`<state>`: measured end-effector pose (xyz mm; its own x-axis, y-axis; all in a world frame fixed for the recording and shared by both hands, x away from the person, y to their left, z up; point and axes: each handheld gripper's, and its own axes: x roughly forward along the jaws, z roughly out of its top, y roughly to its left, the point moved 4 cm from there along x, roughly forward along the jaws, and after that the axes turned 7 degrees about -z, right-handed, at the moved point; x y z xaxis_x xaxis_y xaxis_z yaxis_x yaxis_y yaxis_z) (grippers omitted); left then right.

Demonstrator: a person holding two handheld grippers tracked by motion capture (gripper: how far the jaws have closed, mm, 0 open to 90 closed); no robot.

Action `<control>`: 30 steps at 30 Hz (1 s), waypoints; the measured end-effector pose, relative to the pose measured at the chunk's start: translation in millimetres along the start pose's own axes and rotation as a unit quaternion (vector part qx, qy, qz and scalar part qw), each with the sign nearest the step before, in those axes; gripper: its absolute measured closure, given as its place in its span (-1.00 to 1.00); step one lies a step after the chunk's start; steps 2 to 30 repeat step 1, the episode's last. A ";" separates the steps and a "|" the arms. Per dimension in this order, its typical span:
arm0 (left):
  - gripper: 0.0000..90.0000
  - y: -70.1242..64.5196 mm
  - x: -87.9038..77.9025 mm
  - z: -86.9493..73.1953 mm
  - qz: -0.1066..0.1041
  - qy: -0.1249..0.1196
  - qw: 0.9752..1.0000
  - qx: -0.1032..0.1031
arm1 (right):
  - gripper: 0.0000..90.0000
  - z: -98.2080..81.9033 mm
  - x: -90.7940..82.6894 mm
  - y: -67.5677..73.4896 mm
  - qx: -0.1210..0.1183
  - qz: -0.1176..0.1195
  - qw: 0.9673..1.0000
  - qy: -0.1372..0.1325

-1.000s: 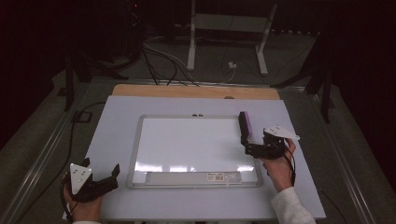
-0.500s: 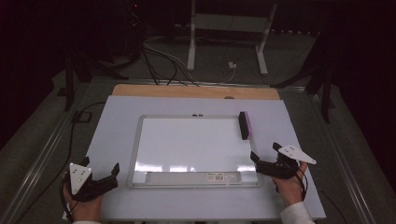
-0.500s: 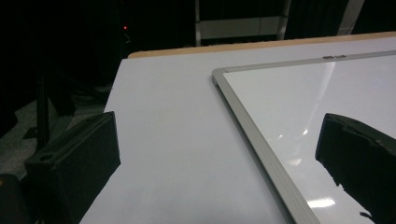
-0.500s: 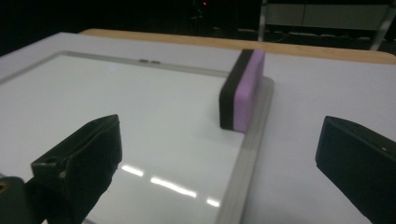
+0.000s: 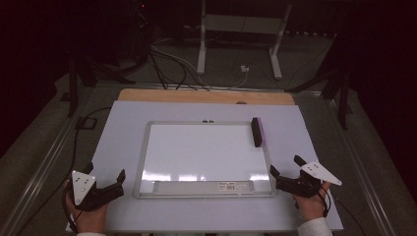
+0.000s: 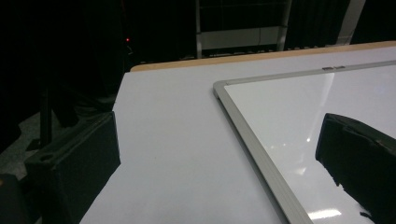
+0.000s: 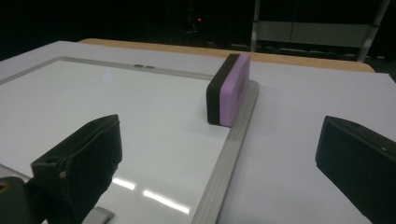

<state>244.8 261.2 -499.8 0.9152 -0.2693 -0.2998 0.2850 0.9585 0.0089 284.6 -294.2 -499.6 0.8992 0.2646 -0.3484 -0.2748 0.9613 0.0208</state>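
A whiteboard [image 5: 204,155] with a grey metal frame is laid flat in the middle of a pale sheet [image 5: 123,123] that covers the table; a strip of bare wood [image 5: 206,96] is left showing along the far edge. An eraser [image 5: 256,132], black on one face and purple on the other, is stood on its long edge at the right side of the whiteboard, toward the far corner, against the frame. In the right gripper view the eraser [image 7: 228,90] is seen upright on the board surface just inside the frame rail [image 7: 231,154].

The left gripper [image 5: 105,188] is held in a hand [image 5: 88,216] at the near left corner of the sheet, just beside the whiteboard's near left corner; its jaws are spread apart with nothing between them. The right gripper [image 5: 286,173] is held at the near right, just off the whiteboard's near right corner, well apart from the eraser; its jaws are likewise spread wide with nothing held.

Cables [image 5: 167,59] and a metal stand [image 5: 241,29] are seen on the dark floor beyond the table.
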 end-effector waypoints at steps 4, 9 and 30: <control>-0.99 0.1 0.2 0.0 0.001 0.000 1.000 0.000 | -0.97 -0.7 0.1 0.0 -0.003 -0.001 1.000 0.001; -0.99 0.1 0.2 0.0 0.001 0.000 1.000 0.000 | -0.97 -0.7 0.1 0.0 -0.003 -0.001 1.000 0.001; -0.99 0.1 0.2 0.0 0.001 0.000 1.000 0.000 | -0.97 -0.7 0.1 0.0 -0.003 -0.001 1.000 0.001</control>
